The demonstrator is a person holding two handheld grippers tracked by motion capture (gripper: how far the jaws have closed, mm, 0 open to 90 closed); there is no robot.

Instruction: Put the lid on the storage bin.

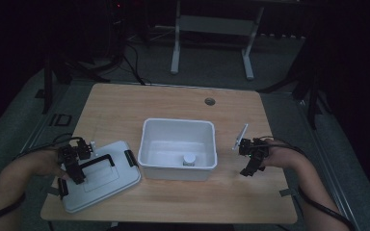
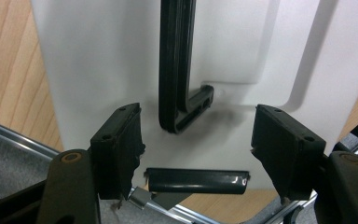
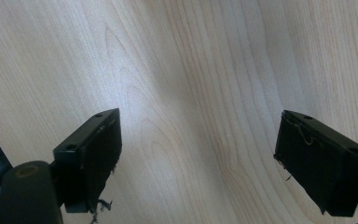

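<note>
Lid (image 1: 99,177), pale grey with a black handle (image 1: 98,160) and black end clips, is lying flat on the desk (image 1: 173,103) at its left front corner, just beside the open white box (image 1: 178,148). Left gripper (image 1: 75,174) is hovering over the lid near the handle's corner, its jaws standing partly open with nothing between them. Right gripper (image 1: 249,169) is pointing down at bare wood to the right of the box, its jaws spread wide and gripping nothing. A small round thing (image 1: 189,159) is sitting inside the box.
</note>
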